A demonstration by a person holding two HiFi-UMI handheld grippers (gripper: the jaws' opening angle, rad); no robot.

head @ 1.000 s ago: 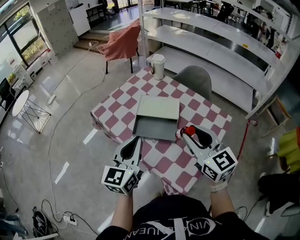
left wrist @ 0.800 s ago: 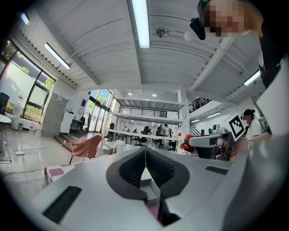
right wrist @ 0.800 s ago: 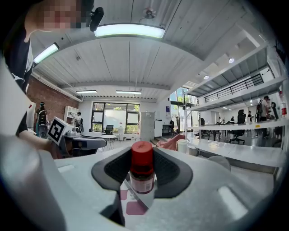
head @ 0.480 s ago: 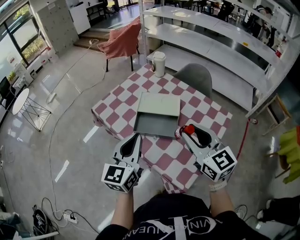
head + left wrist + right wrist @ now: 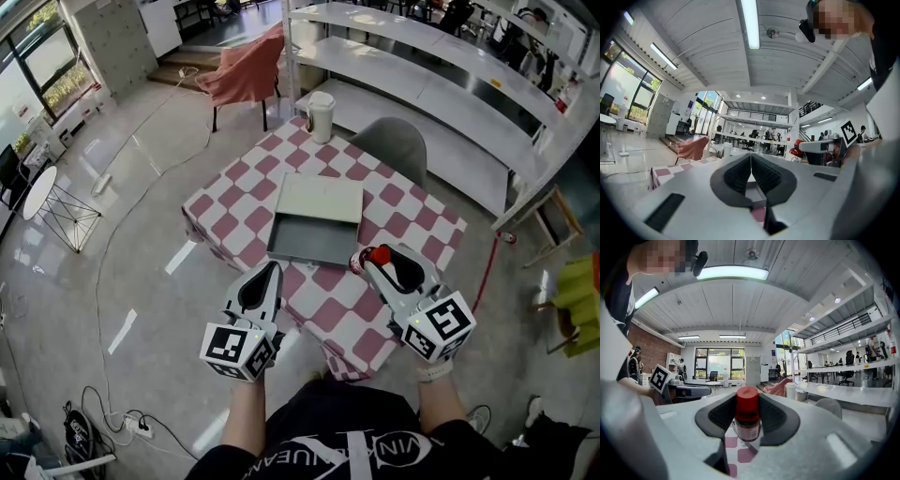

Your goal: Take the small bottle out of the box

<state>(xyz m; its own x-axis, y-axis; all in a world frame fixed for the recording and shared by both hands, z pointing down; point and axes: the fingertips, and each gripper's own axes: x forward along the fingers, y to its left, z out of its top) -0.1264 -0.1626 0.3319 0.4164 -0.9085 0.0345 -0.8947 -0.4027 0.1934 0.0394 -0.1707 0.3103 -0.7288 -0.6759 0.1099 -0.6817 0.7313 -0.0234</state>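
A small bottle (image 5: 378,255) with a red cap is clamped upright between the jaws of my right gripper (image 5: 372,266), just off the front right corner of the open grey box (image 5: 309,249). In the right gripper view the bottle (image 5: 747,408) fills the gap between the dark pads of the right gripper (image 5: 747,430), with checkered cloth below it. My left gripper (image 5: 271,273) hovers over the table's front edge, left of the box's near side, shut and empty. Its jaws meet in a thin line in the left gripper view (image 5: 751,161).
The box's lid (image 5: 321,198) lies flat behind it on the red-and-white checkered table (image 5: 232,186). A white cup (image 5: 321,111) stands at the far corner. A grey chair (image 5: 389,153) sits behind the table, and white shelving (image 5: 450,89) beyond it.
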